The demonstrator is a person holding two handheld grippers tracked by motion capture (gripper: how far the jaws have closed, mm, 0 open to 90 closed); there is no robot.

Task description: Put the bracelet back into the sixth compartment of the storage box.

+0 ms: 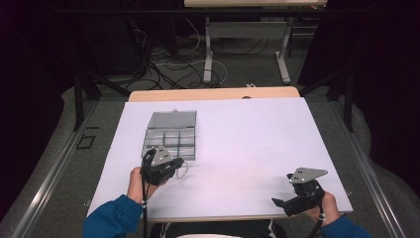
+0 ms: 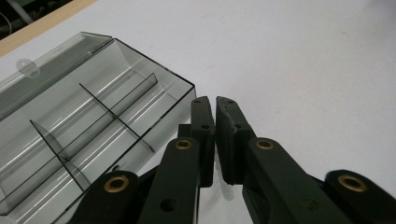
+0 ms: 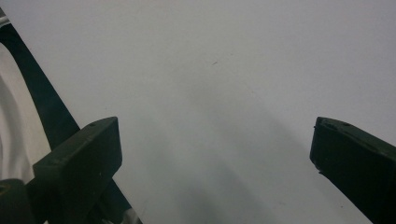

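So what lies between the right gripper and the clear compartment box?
Nothing: in the high view, only bare white table runs from the right gripper to the compartment box. The left gripper sits at the box's near edge, off that line.

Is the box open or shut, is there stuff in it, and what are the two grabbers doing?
Box: lid open and laid back, compartments empty as far as the left gripper view shows.
Left gripper: jaws shut, nothing between them, beside the box's near corner.
Right gripper: jaws wide open, empty, over the bare white table.
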